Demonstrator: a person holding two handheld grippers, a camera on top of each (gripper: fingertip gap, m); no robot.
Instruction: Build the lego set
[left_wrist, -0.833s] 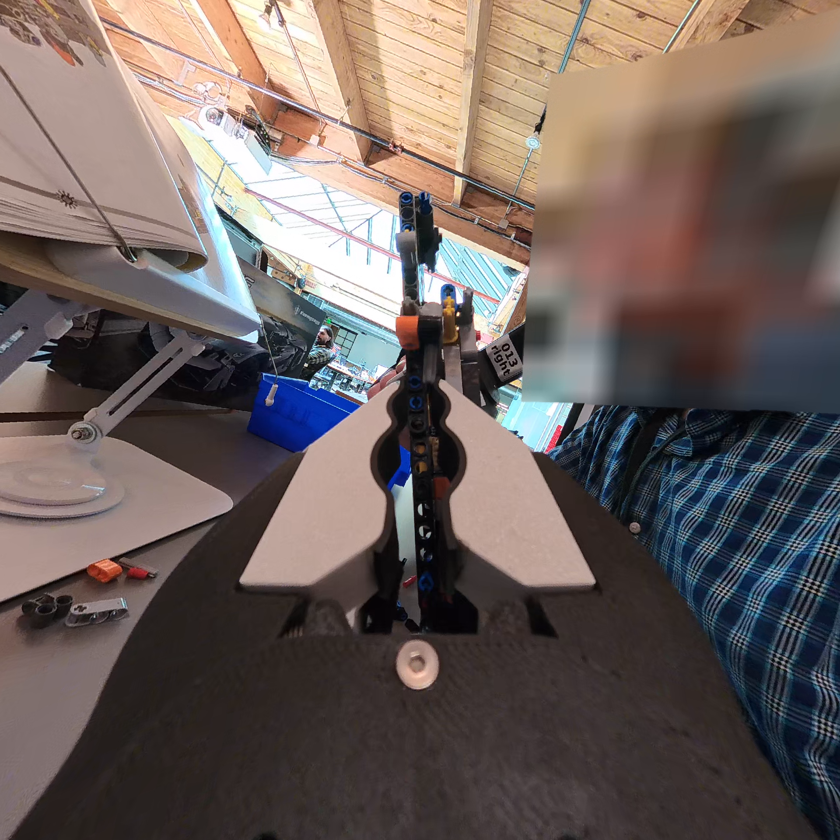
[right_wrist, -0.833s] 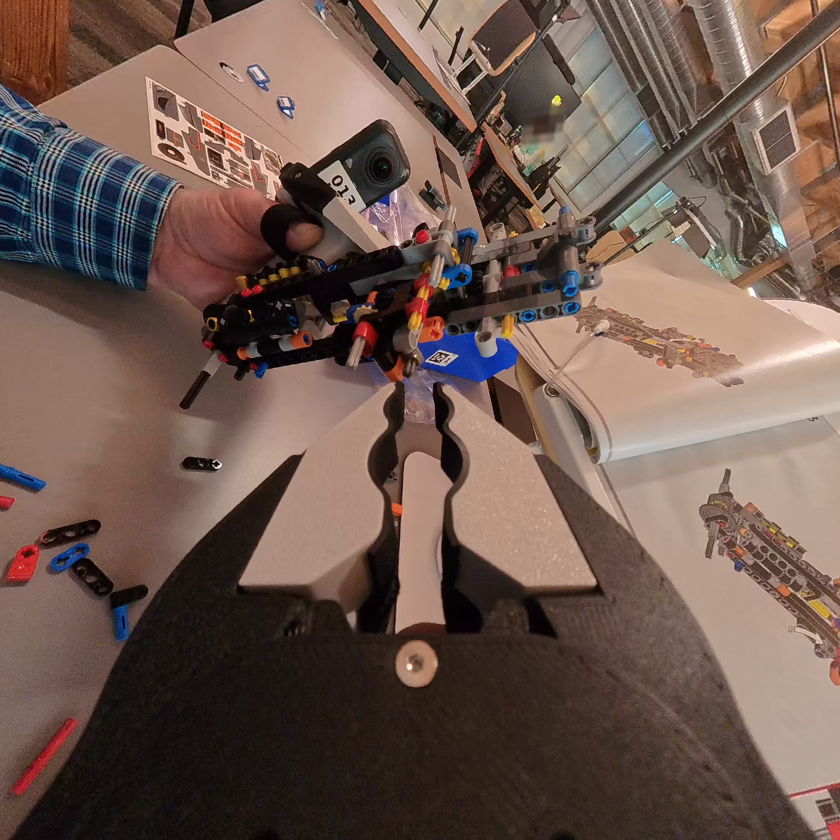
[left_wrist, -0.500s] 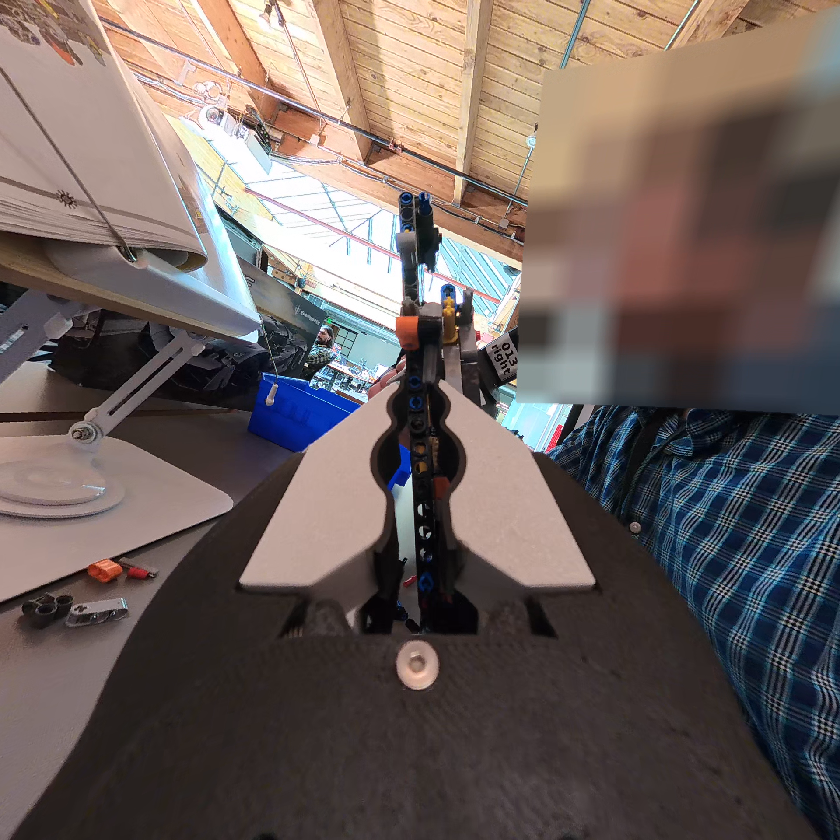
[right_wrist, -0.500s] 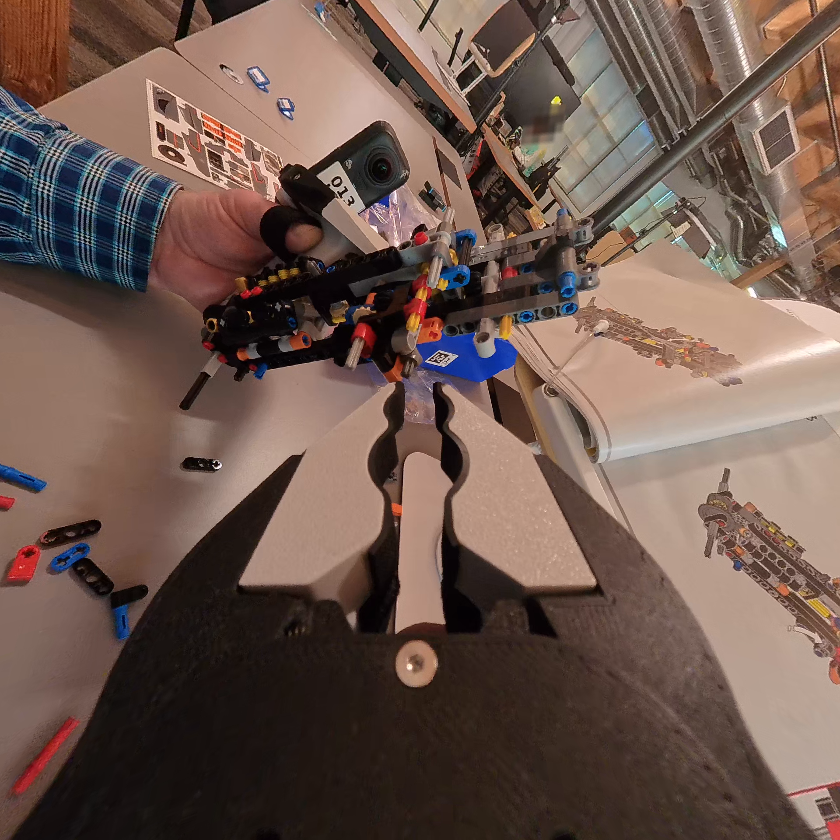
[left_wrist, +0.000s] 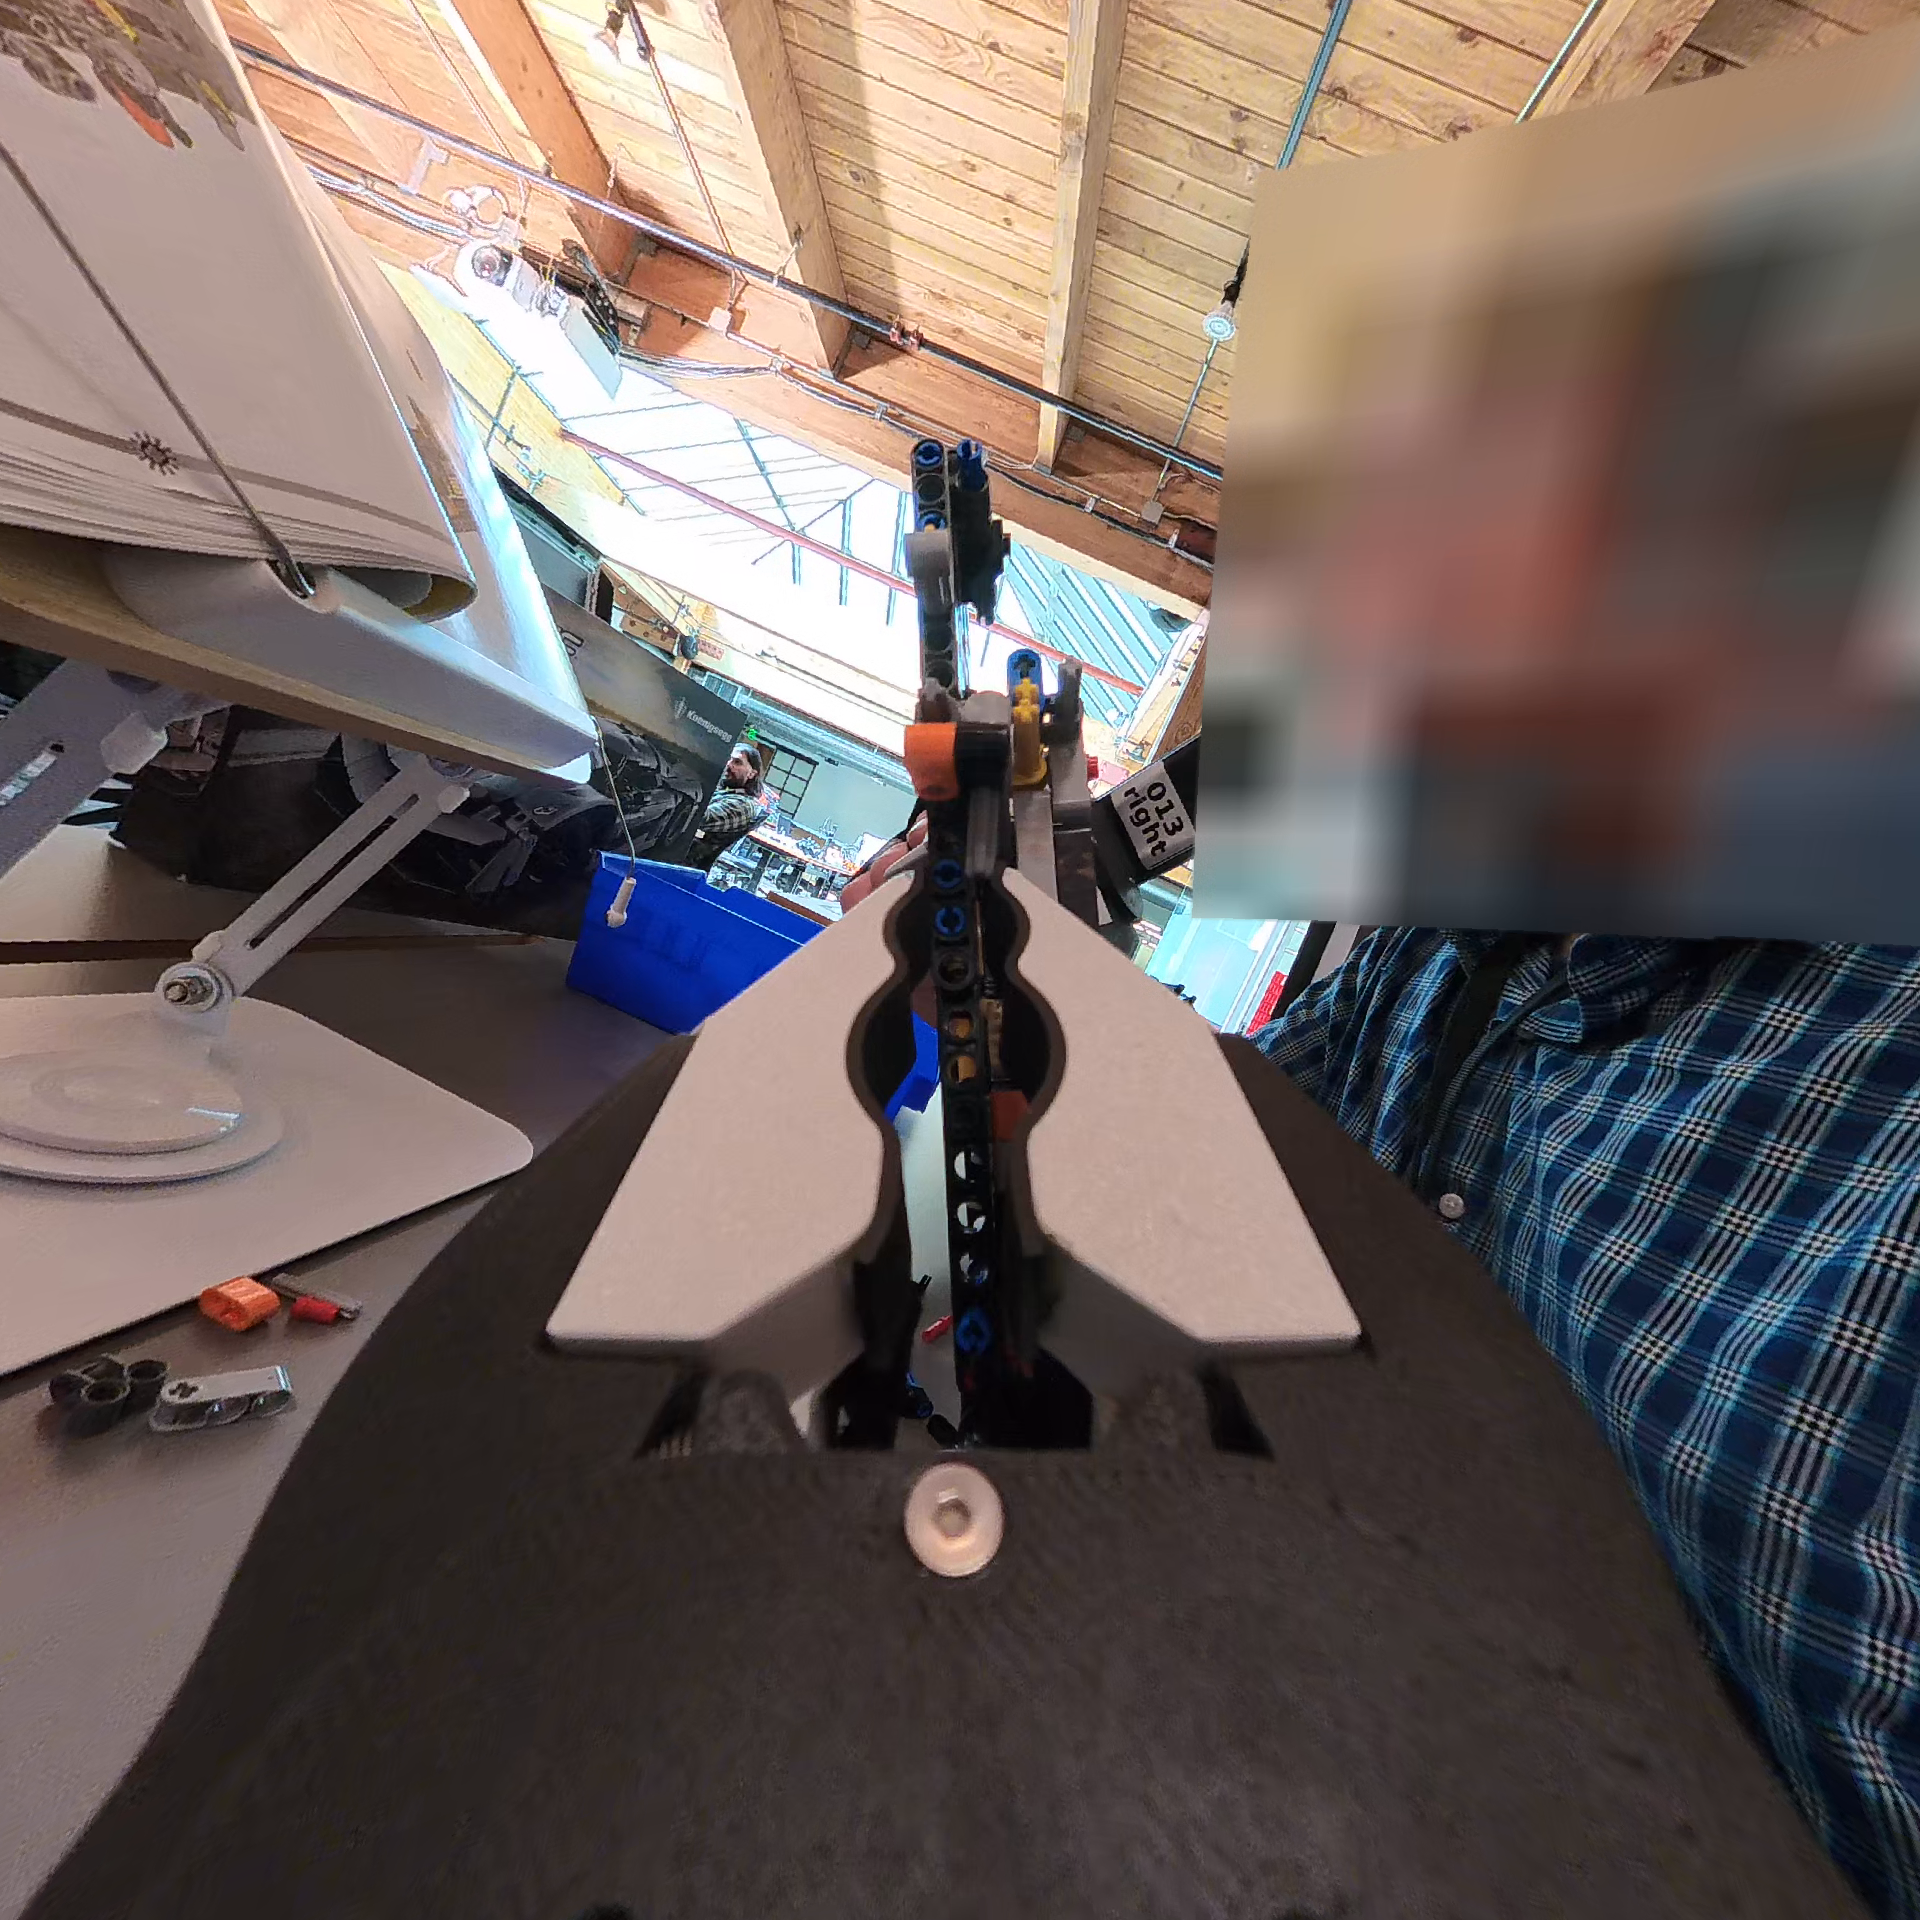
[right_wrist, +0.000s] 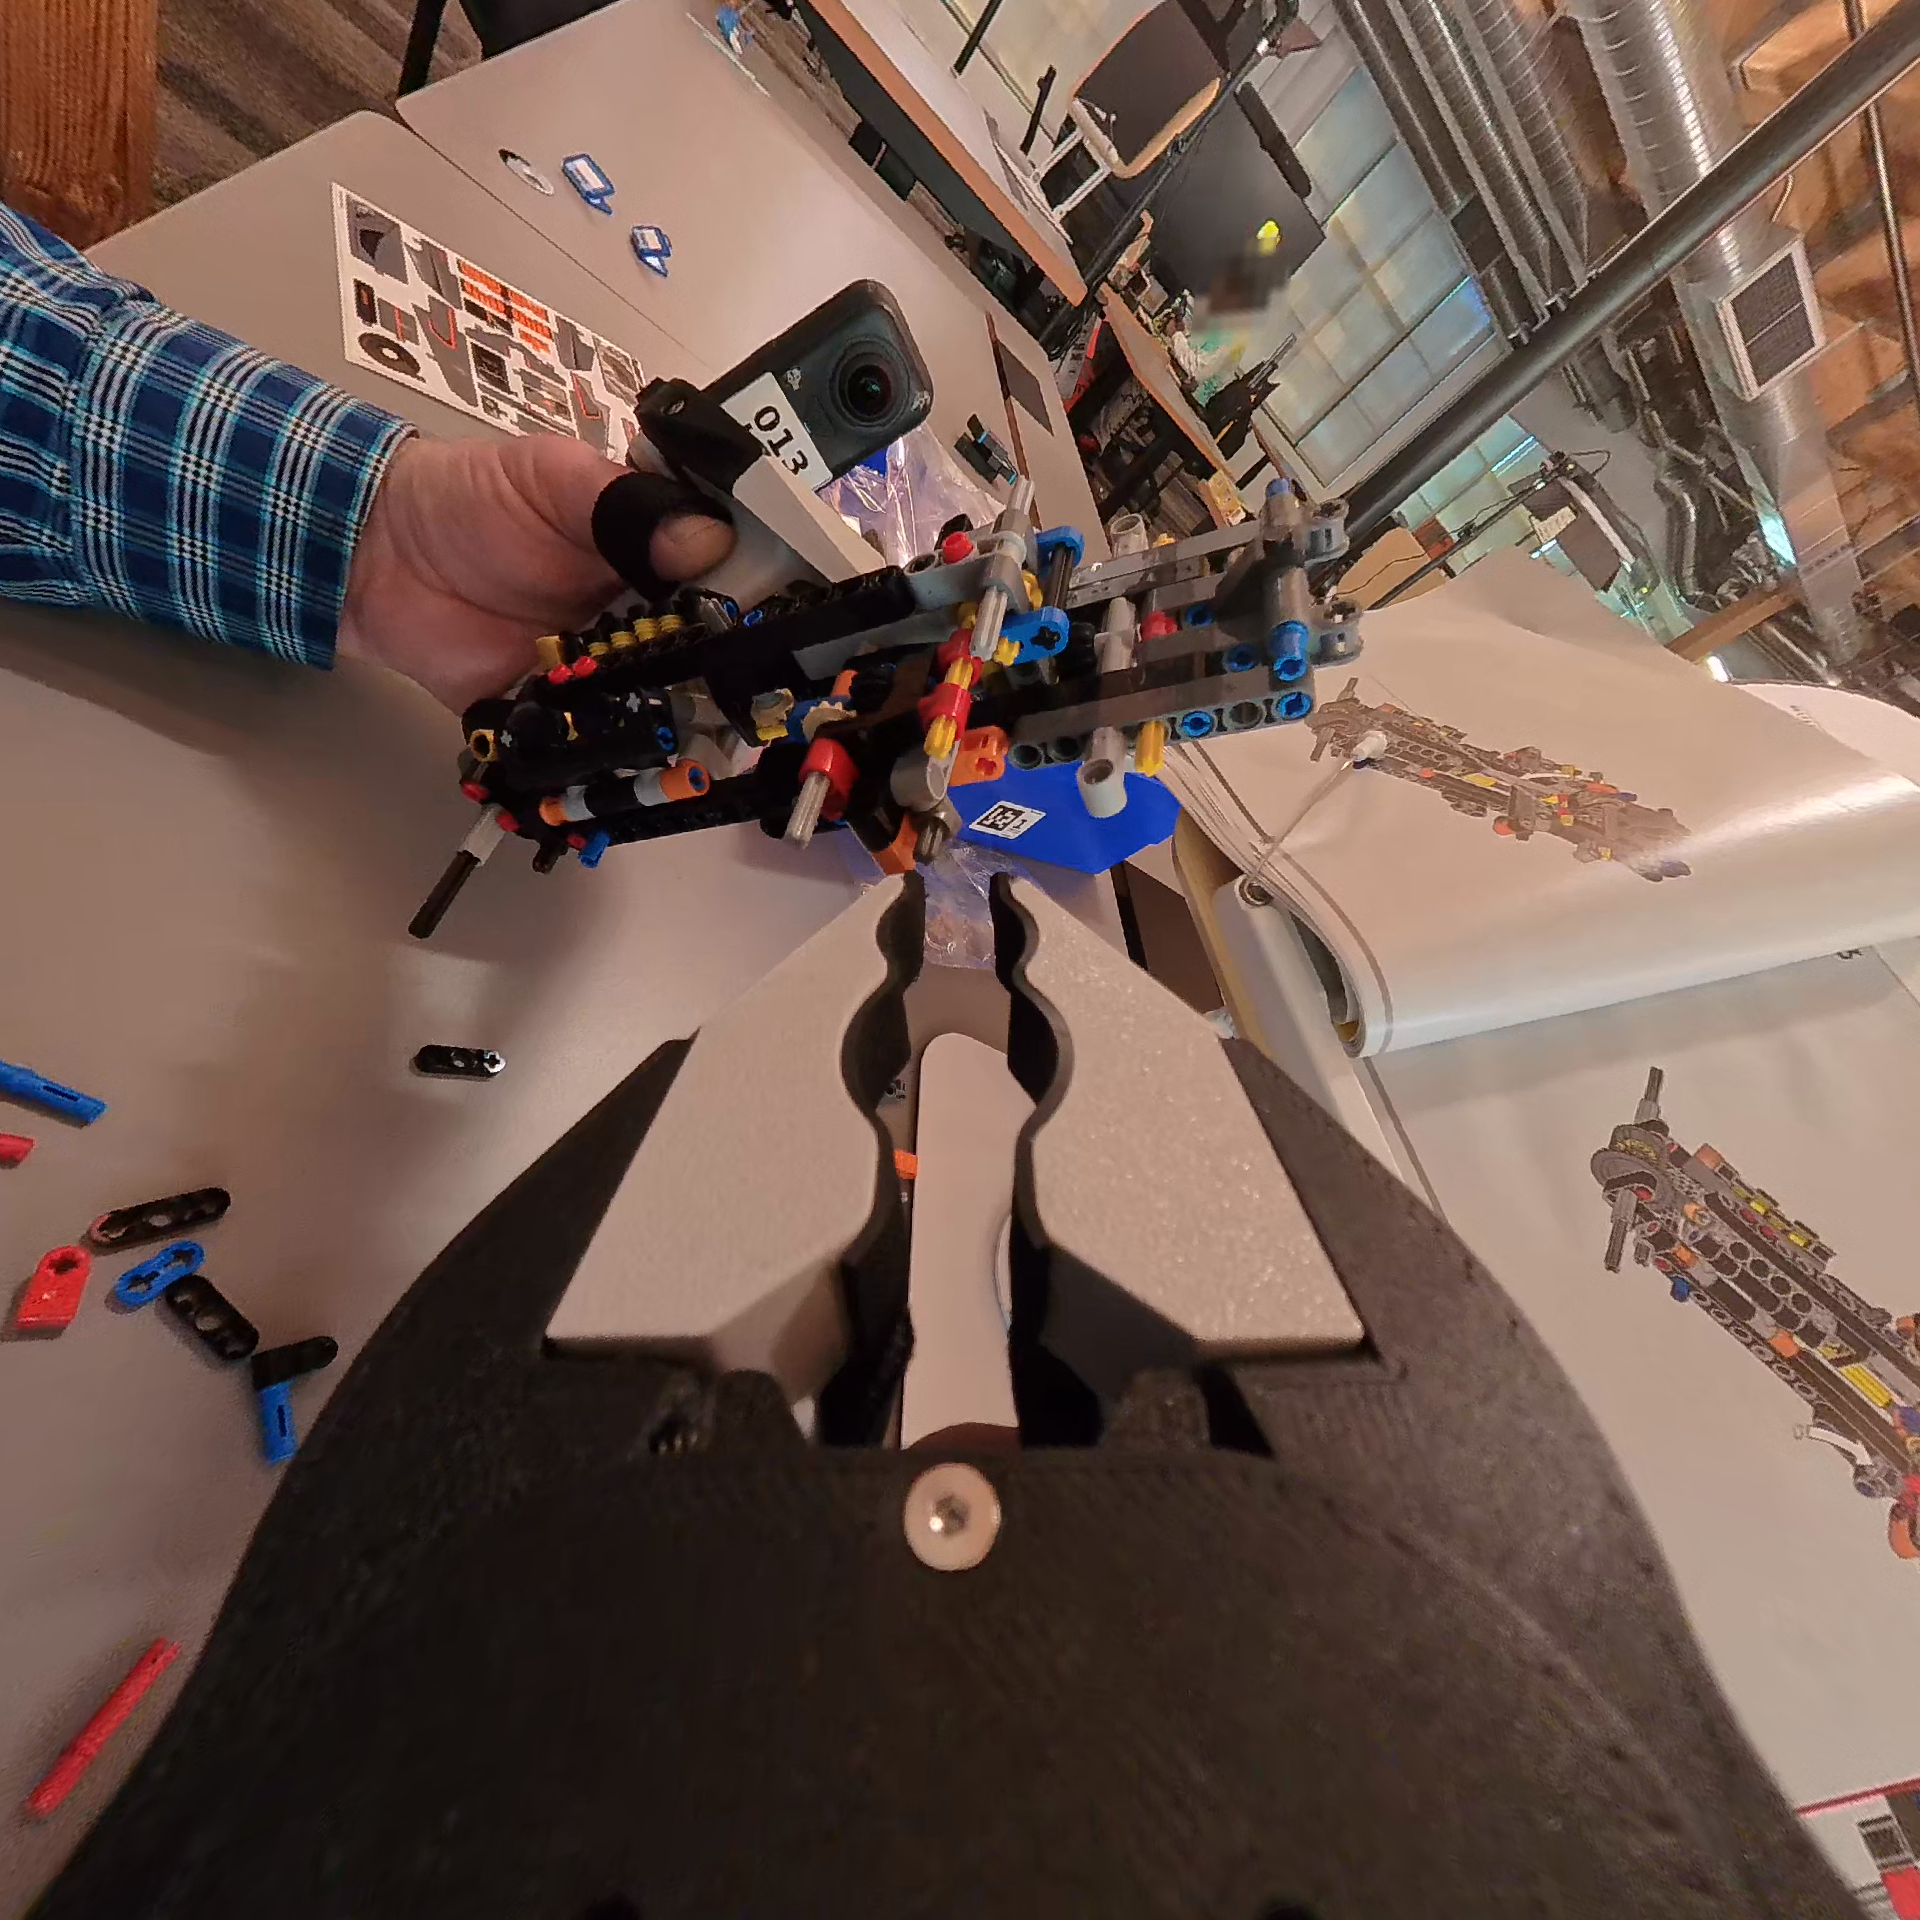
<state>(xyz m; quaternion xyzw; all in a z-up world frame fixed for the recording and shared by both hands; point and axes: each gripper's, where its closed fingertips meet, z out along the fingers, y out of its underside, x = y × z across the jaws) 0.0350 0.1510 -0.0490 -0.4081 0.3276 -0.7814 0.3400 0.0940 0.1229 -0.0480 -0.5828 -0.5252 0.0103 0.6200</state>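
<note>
Grey table (right_wrist: 260, 852) carries everything, with a white manual (right_wrist: 1662, 1039) lying open at its right on a white stand (left_wrist: 260, 935). A blue bin (left_wrist: 675, 951) sits behind the stand. The lego model (right_wrist: 883, 686), a long frame of black and grey beams with blue, yellow and red pins, is held in the air above the table, clamped at its black end between the fingers of the left gripper (left_wrist: 961, 904); in the left wrist view it runs straight up between them. The right gripper (right_wrist: 951, 894) sits just below the model, apart from it, its jaws a narrow gap apart and holding nothing. Loose pieces (right_wrist: 166, 1278), black, blue and red, lie scattered on the table at the left.
</note>
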